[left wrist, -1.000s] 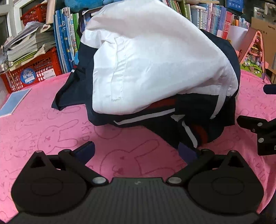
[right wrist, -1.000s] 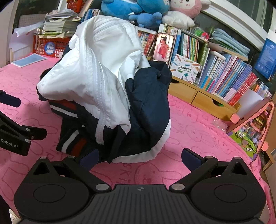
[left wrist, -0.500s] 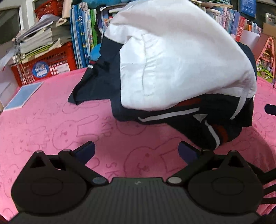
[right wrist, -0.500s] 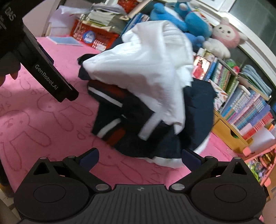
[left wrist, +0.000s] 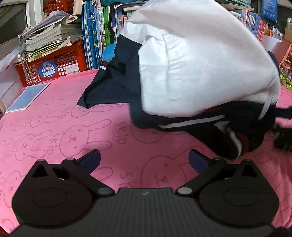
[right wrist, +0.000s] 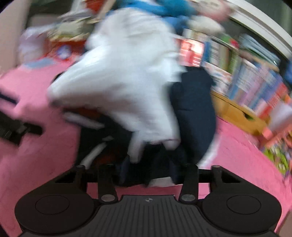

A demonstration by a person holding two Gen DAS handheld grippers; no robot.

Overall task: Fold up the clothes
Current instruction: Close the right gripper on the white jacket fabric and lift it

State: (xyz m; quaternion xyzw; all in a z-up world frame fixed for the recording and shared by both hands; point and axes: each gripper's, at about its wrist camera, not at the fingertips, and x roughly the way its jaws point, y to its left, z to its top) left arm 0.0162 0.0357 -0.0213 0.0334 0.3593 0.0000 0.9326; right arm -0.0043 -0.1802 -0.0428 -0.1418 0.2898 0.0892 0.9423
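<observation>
A heap of clothes (left wrist: 191,73), a white garment draped over navy pieces with red and white stripes, lies on the pink rabbit-print cloth (left wrist: 63,127). My left gripper (left wrist: 144,159) is open just above the pink cloth, short of the heap's near edge, with nothing between its fingers. The right wrist view is blurred by motion. There my right gripper (right wrist: 148,170) has its jaws drawn in on a bunch of navy fabric (right wrist: 157,160) at the bottom edge of the heap (right wrist: 127,78). The left gripper shows as a black blur (right wrist: 16,127) at that view's left edge.
A red crate (left wrist: 54,63) with stacked papers, a row of books (left wrist: 93,32) and a blue booklet (left wrist: 27,96) stand at the back left. A wooden shelf of books (right wrist: 242,113) and plush toys (right wrist: 164,11) lie behind the heap.
My right gripper has dropped in to the heap's bottom edge and its jaws have narrowed on navy fabric. The left gripper has drifted left and stayed open.
</observation>
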